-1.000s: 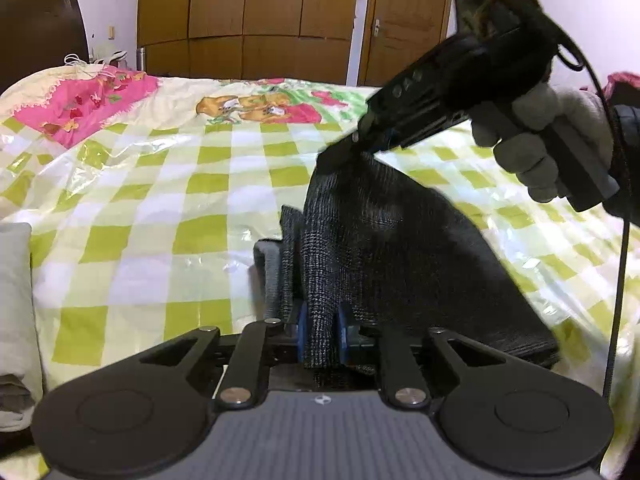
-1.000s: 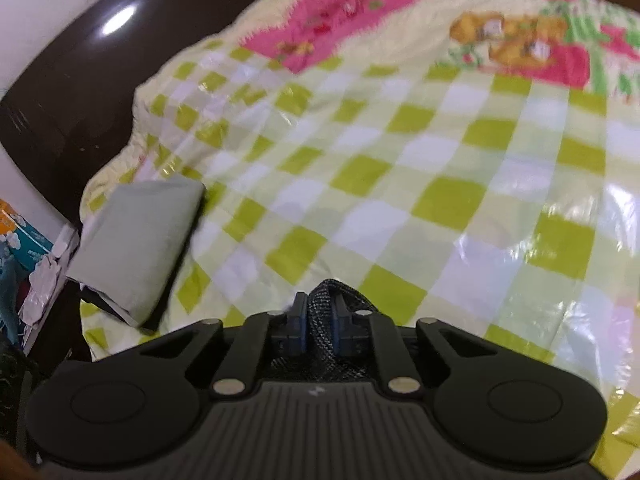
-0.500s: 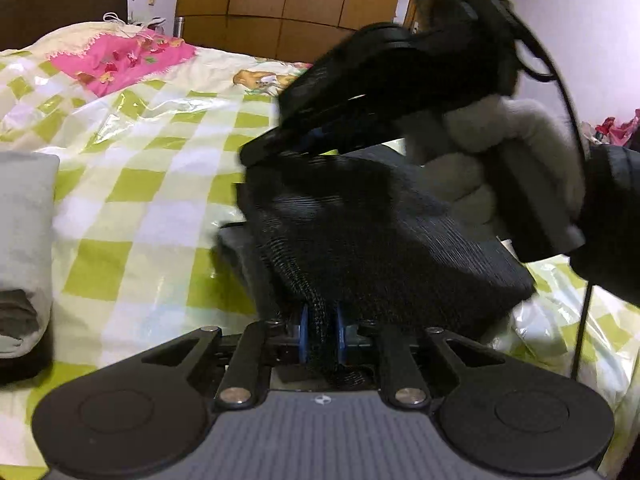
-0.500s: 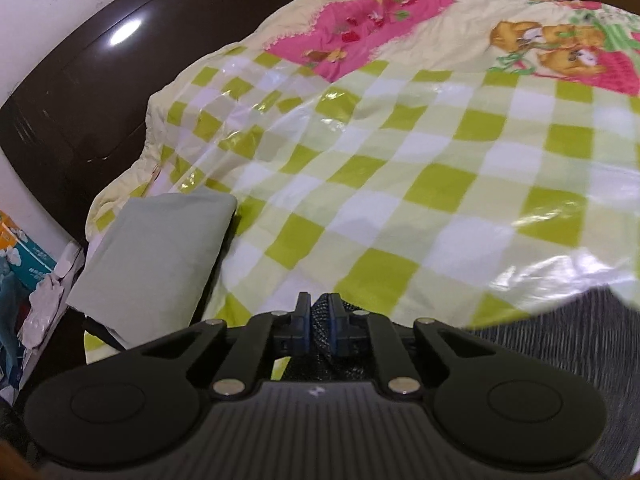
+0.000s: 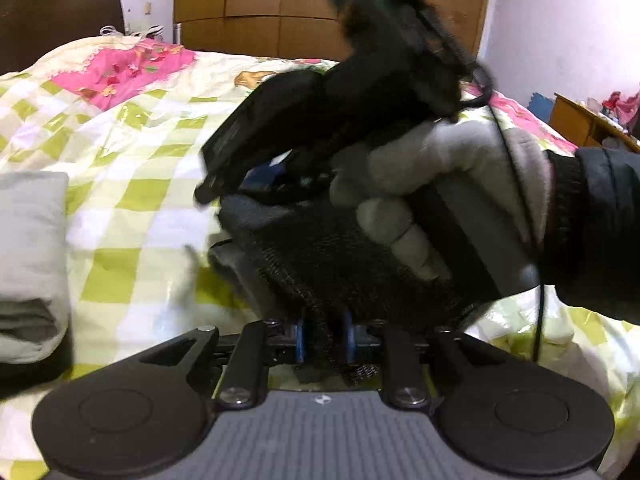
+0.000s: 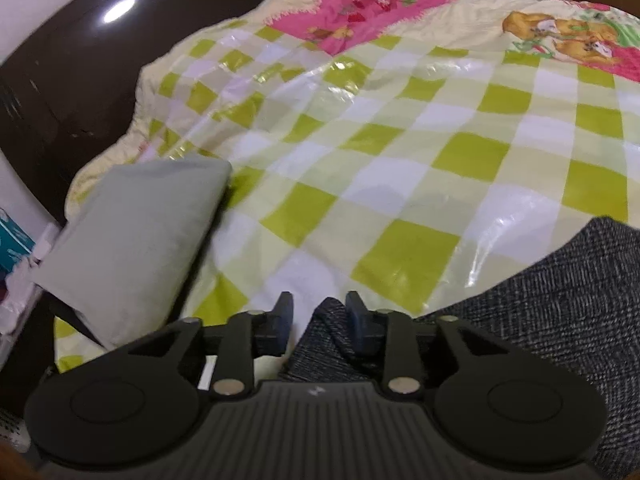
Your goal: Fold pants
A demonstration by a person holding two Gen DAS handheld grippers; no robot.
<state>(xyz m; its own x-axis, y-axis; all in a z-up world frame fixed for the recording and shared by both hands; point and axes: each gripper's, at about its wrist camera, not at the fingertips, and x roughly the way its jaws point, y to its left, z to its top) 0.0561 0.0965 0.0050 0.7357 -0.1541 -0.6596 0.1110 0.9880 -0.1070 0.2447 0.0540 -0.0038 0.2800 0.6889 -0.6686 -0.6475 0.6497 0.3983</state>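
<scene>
Dark grey knit pants [image 5: 340,264] lie folded on the checked bedspread [image 5: 132,168]. My left gripper [image 5: 325,332] has a fold of them between its blue pads, and its jaws are opening, wider than before. In the right wrist view the pants [image 6: 560,300] fill the lower right. My right gripper [image 6: 318,320] is opening too: the pants' edge rests by its right pad, with a gap to the left pad. In the left wrist view a gloved hand [image 5: 440,168] holds the right gripper [image 5: 216,188] low over the pants' far edge.
A folded pale grey garment [image 6: 132,248] lies at the bed's left edge, also the grey garment [image 5: 28,240] in the left wrist view. A dark headboard [image 6: 60,80] runs behind the bed. Wooden wardrobe doors [image 5: 280,8] stand at the back. The checked bedspread [image 6: 400,140] stretches ahead.
The right gripper carried the pants' edge across and down onto the lower layer, closing the fold. Both grippers' jaws have widened; the right one's pads no longer pinch the fabric.
</scene>
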